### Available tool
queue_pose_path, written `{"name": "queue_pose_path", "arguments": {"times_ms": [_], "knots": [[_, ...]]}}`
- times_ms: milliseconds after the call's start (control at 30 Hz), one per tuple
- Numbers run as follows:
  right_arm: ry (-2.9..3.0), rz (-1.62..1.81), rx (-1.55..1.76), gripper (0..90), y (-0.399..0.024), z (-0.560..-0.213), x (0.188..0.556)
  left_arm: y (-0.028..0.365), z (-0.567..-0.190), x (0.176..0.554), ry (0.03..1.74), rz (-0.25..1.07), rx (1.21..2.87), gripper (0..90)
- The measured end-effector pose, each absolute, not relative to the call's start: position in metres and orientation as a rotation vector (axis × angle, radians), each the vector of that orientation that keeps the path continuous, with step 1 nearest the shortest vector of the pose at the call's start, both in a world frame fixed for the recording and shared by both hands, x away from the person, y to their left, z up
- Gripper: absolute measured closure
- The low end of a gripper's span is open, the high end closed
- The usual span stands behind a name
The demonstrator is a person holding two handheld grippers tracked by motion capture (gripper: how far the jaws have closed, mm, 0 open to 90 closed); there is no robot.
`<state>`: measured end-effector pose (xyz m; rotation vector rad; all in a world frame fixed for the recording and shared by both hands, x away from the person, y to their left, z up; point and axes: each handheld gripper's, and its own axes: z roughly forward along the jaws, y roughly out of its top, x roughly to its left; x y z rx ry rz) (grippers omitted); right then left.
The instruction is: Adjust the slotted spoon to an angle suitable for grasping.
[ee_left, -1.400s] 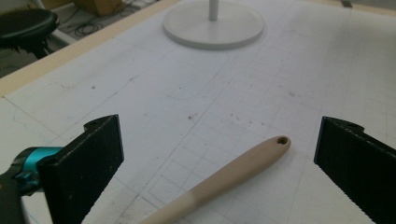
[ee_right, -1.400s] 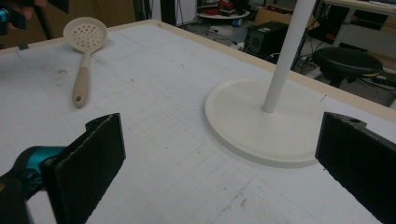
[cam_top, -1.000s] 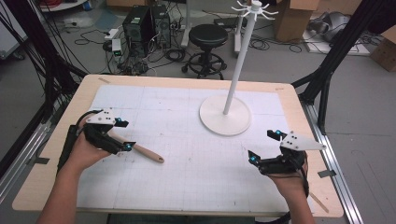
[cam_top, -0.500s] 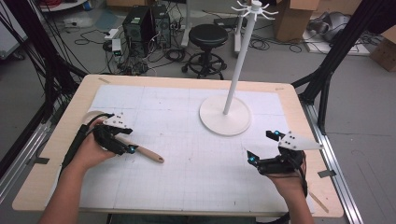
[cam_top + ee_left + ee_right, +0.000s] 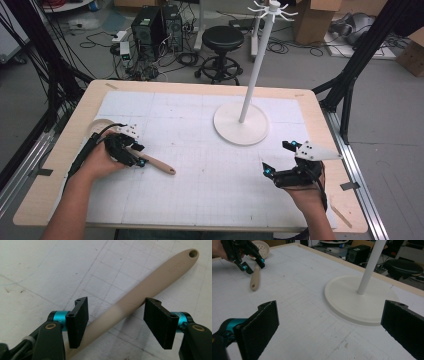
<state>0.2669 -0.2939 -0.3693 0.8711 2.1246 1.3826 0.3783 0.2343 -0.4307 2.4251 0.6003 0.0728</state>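
My left gripper stood spread astride the beige utensil handle lying flat on the table's left, a light, stiff, smooth shaft I judged best pinched mid-length, while my right gripper gaped empty.

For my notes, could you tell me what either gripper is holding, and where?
Nothing is held; the left gripper straddles the spoon handle with open jaws.

High view above the desk's near edge facing forward and down, left gripper view close over the spoon handle, right gripper view low, looking across to that handle and the white stand
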Motion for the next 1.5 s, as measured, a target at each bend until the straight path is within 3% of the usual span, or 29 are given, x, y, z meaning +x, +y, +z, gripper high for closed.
{"name": "queue_pose_path", "arguments": {"times_ms": [467, 1100, 1500], "knots": [[2.122, 1.378, 0.863, 0.2, -0.295, -0.369, 0.265, 0.213, -0.422, 0.381, 0.492, 0.112, 2.659, 39.6], [2.129, 1.370, 0.870, 0.3, -0.294, -0.370, 0.265, 0.204, -0.417, 0.367, 0.366, 0.104, 2.715, 74.8], [2.133, 1.374, 0.863, 0.2, -0.293, -0.370, 0.266, 0.187, -0.416, 0.357, 0.296, 0.064, 2.715, 76.0]]}}
